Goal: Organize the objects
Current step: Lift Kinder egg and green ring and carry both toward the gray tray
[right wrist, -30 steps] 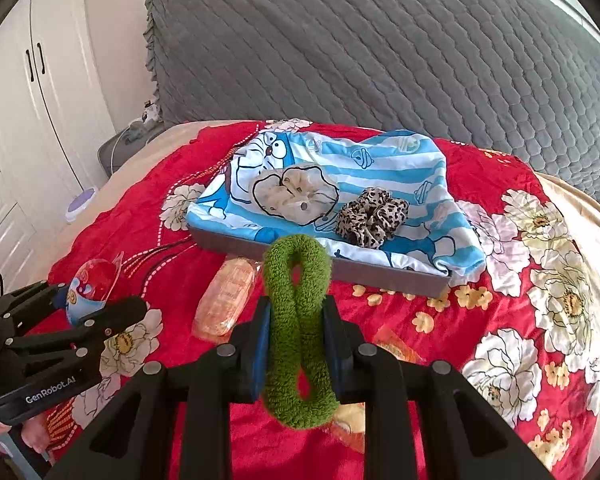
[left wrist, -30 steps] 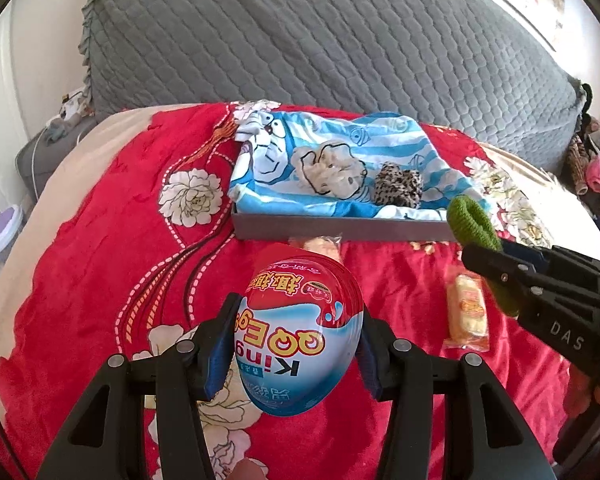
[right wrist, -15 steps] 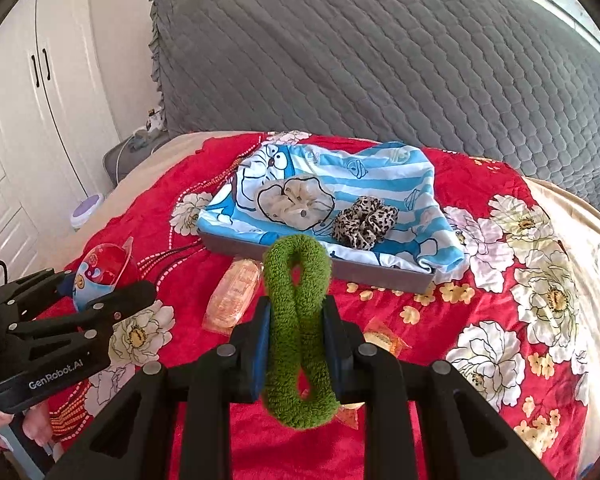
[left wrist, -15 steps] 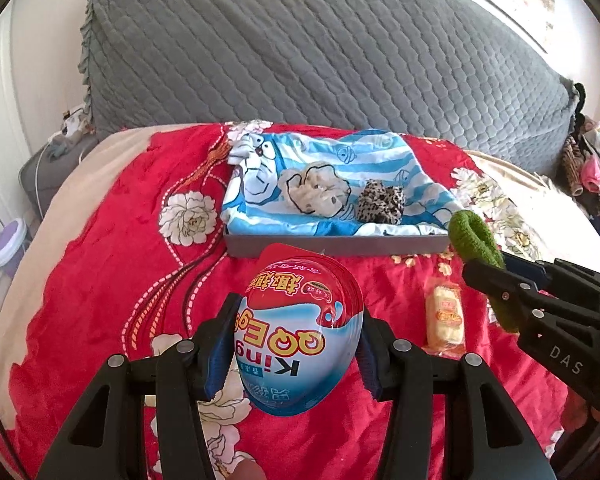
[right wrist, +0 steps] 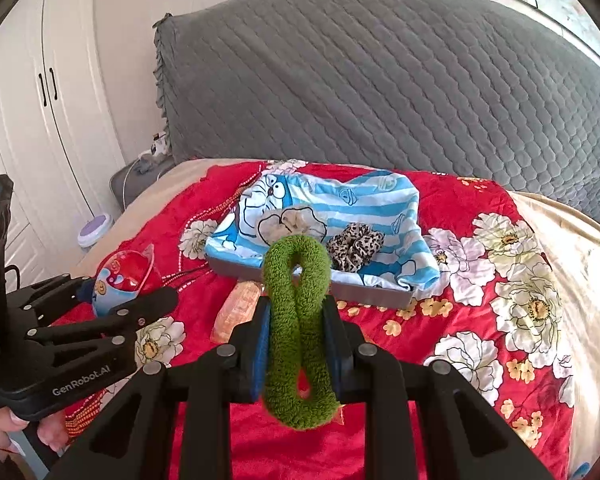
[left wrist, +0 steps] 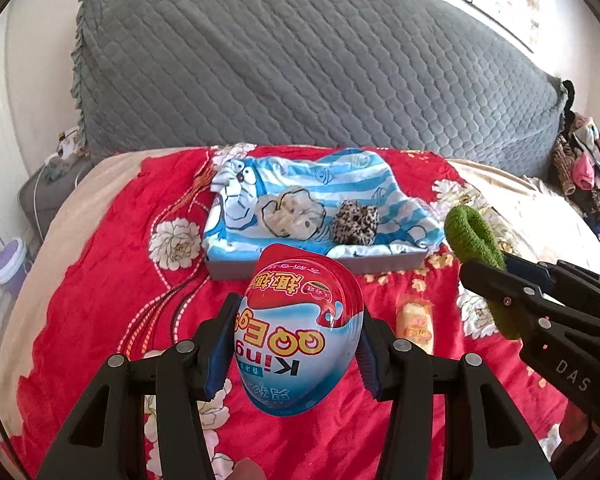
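We hold both tools above the red bed. Our left gripper has its jaws pinching a toy egg, upside down with its long axis upright. Our right gripper has its jaws pressed on a green hair tie, loop standing on end. The tray, lined with a blue cartoon cloth and already carrying two hair ties, lies at twelve o'clock from both tools. We judge the right gripper a little nearer. A snack packet lies between us and the tray.
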